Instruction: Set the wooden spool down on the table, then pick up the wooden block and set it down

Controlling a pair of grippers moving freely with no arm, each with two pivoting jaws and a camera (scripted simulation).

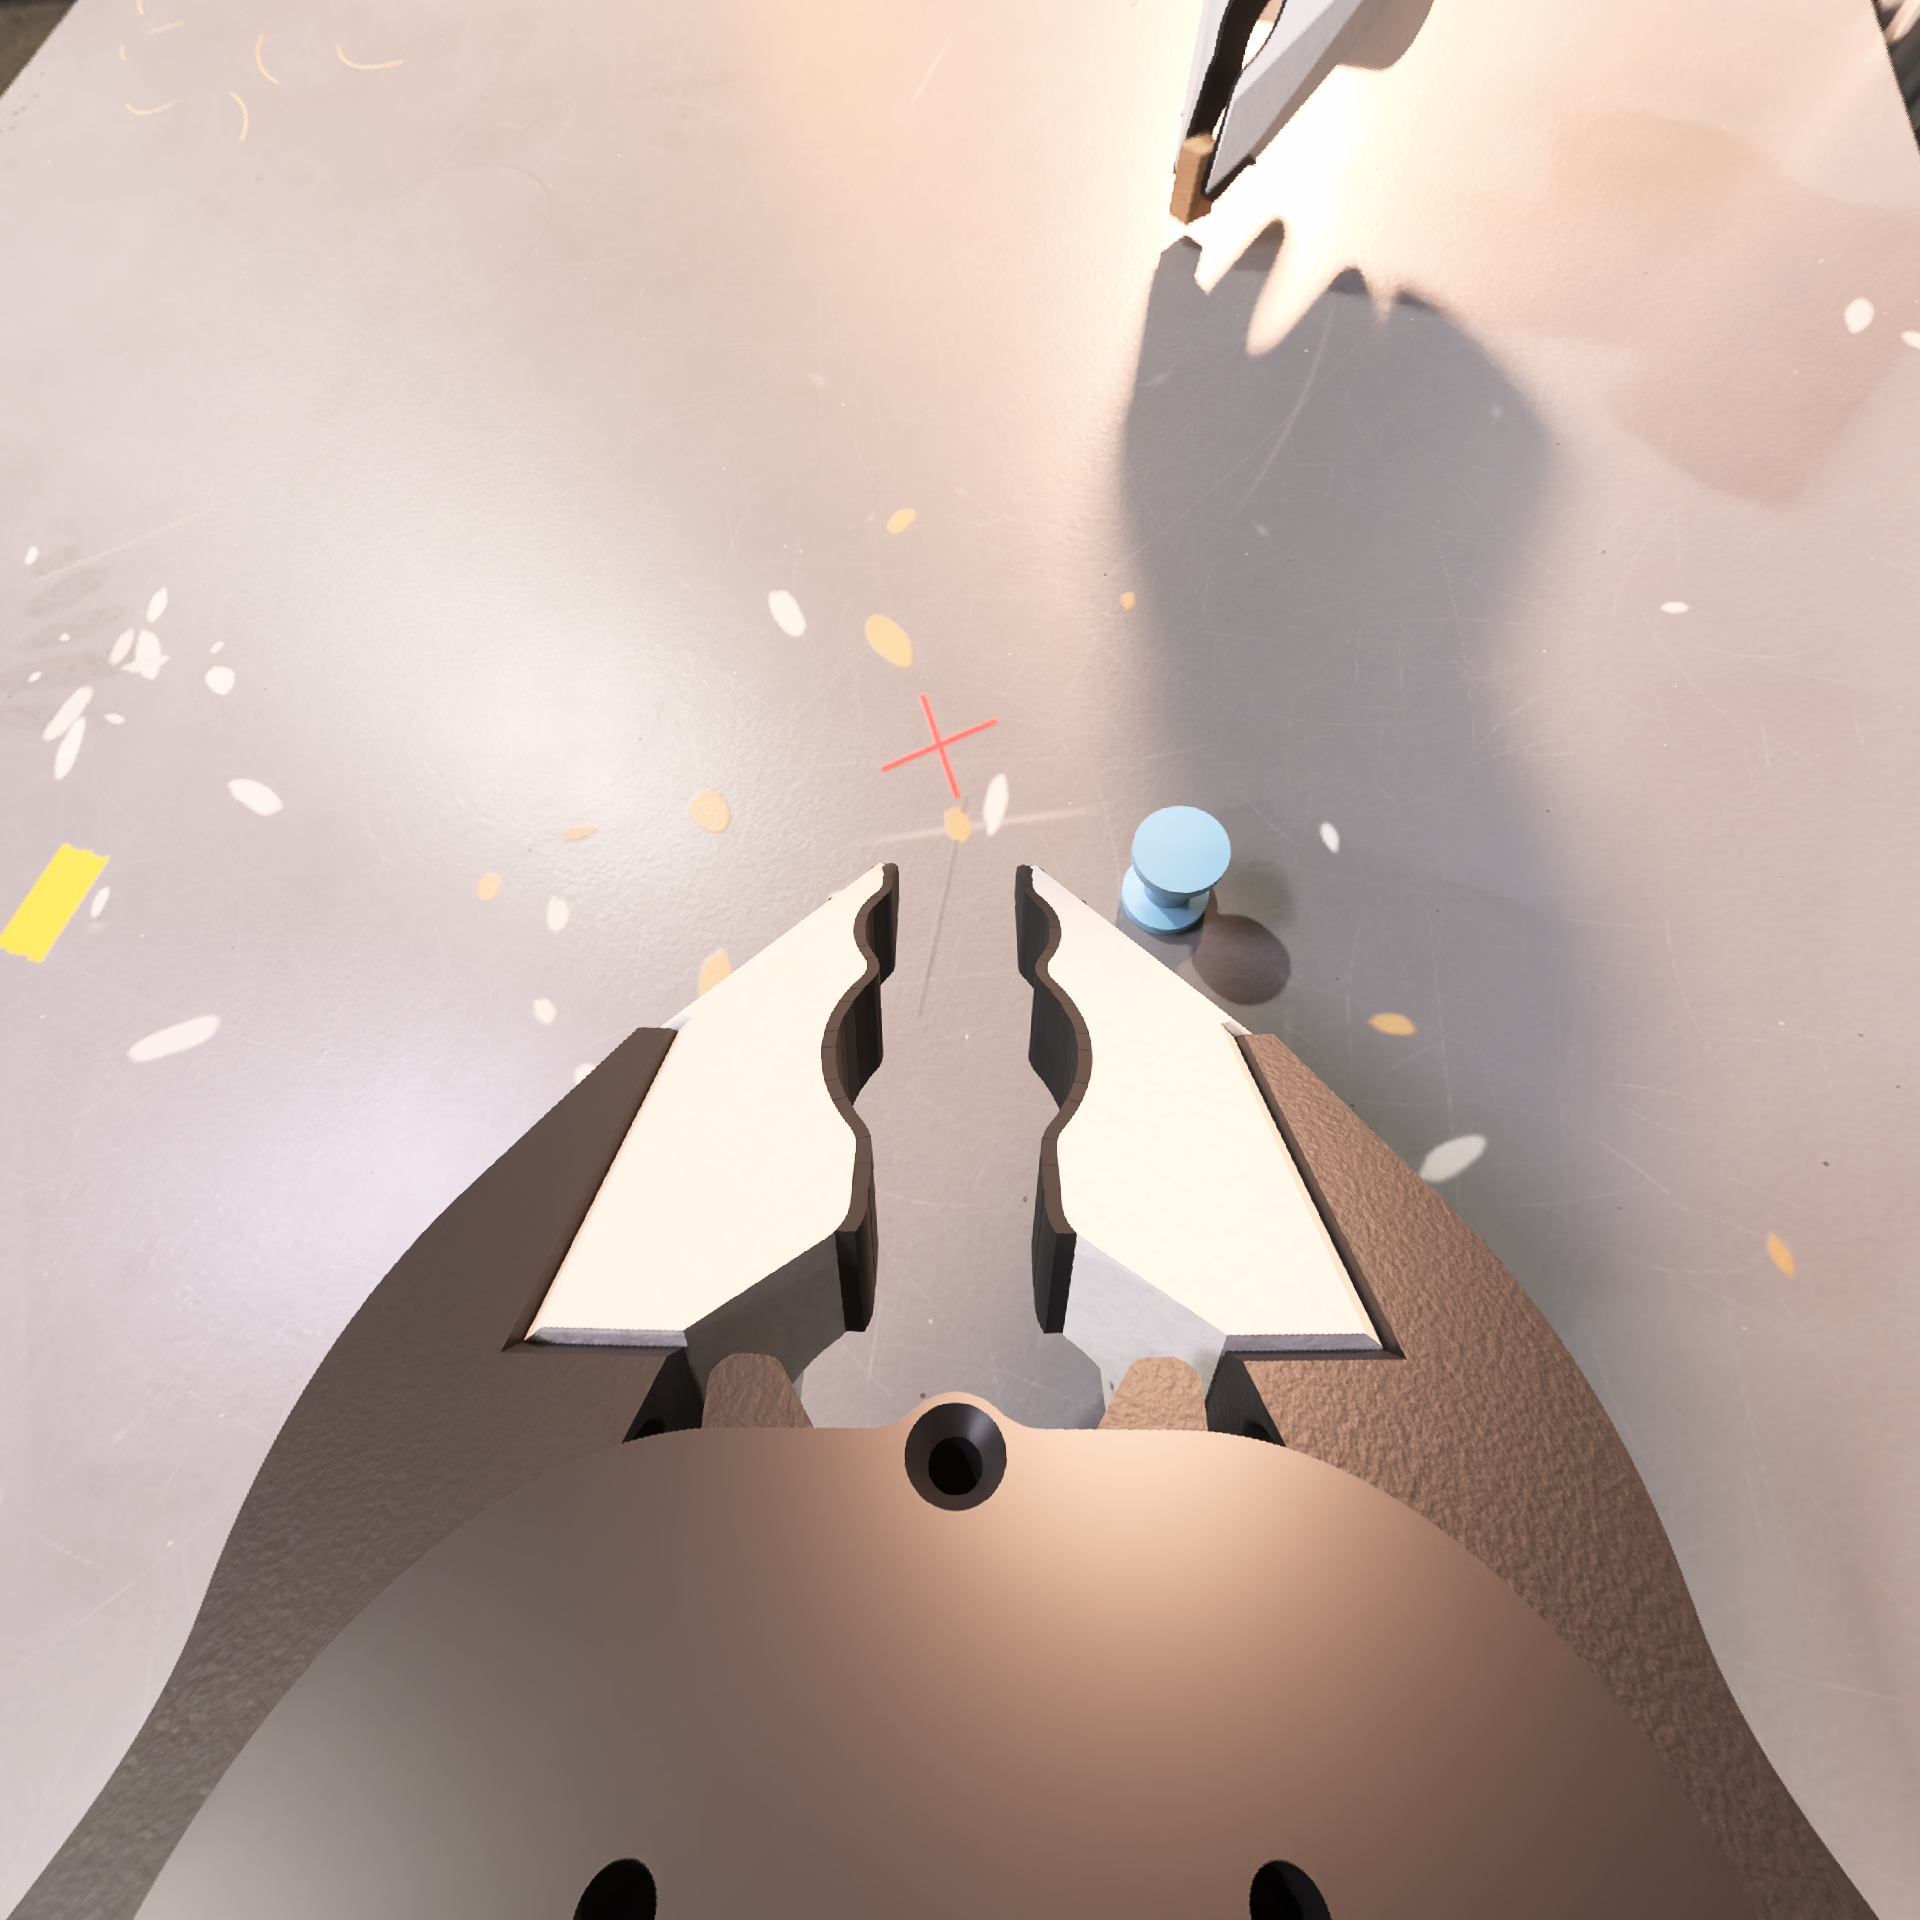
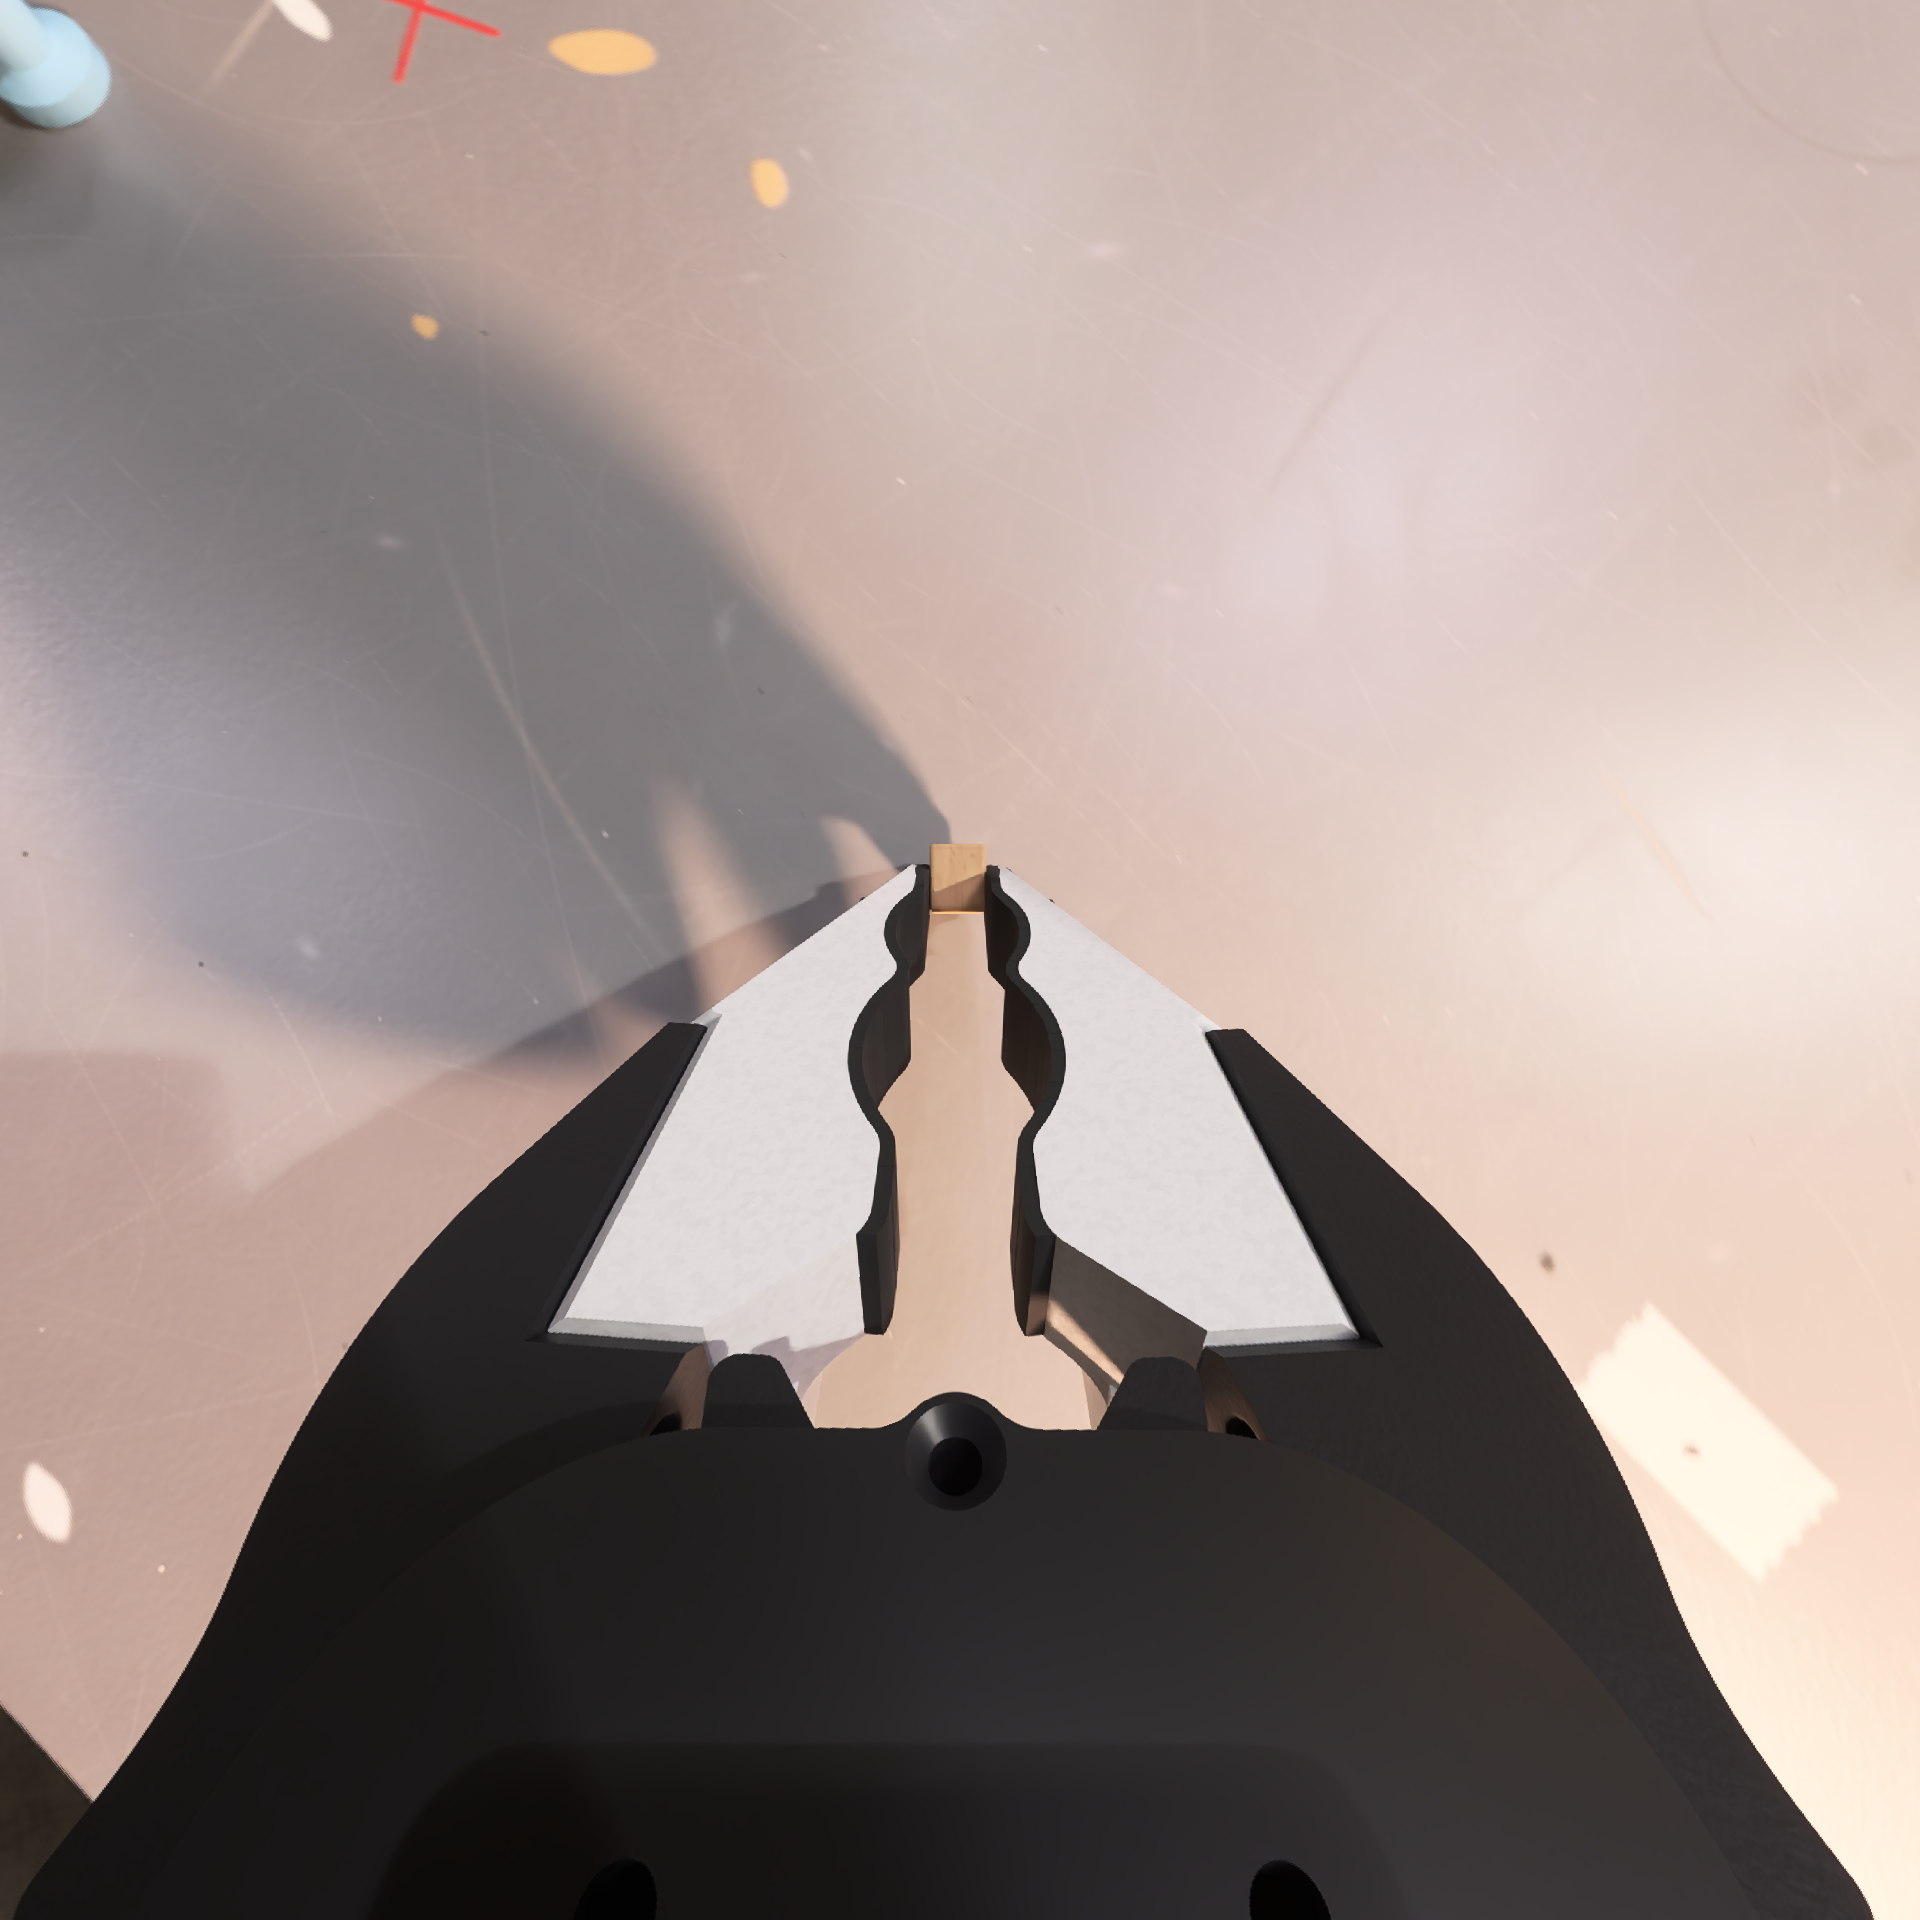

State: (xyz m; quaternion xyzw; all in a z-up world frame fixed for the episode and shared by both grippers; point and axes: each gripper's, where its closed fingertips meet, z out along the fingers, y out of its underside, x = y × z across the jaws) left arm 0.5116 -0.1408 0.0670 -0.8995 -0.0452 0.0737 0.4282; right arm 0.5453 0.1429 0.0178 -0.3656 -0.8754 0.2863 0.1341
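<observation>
A light blue spool (image 1: pixel 1179 862) stands on the grey table (image 1: pixel 416 416), just right of my left gripper's right fingertip; it also shows at the far left in the right wrist view (image 2: pixel 52 73). My left gripper (image 1: pixel 956 883) is open and empty, fingers apart over the table. My right gripper (image 2: pixel 958 883) is shut on a small wooden block (image 2: pixel 957 868) pinched at its fingertips. In the left wrist view the block (image 1: pixel 1190 187) hangs low near the table at the far right, held by that gripper. I cannot tell if it touches the table.
A red cross mark (image 1: pixel 938 745) lies on the table just ahead of my left gripper, also in the right wrist view (image 2: pixel 421 26). A yellow tape piece (image 1: pixel 52 902) lies at the left. A pale tape strip (image 2: pixel 1704 1444) lies right of my right gripper. Paint flecks dot the surface.
</observation>
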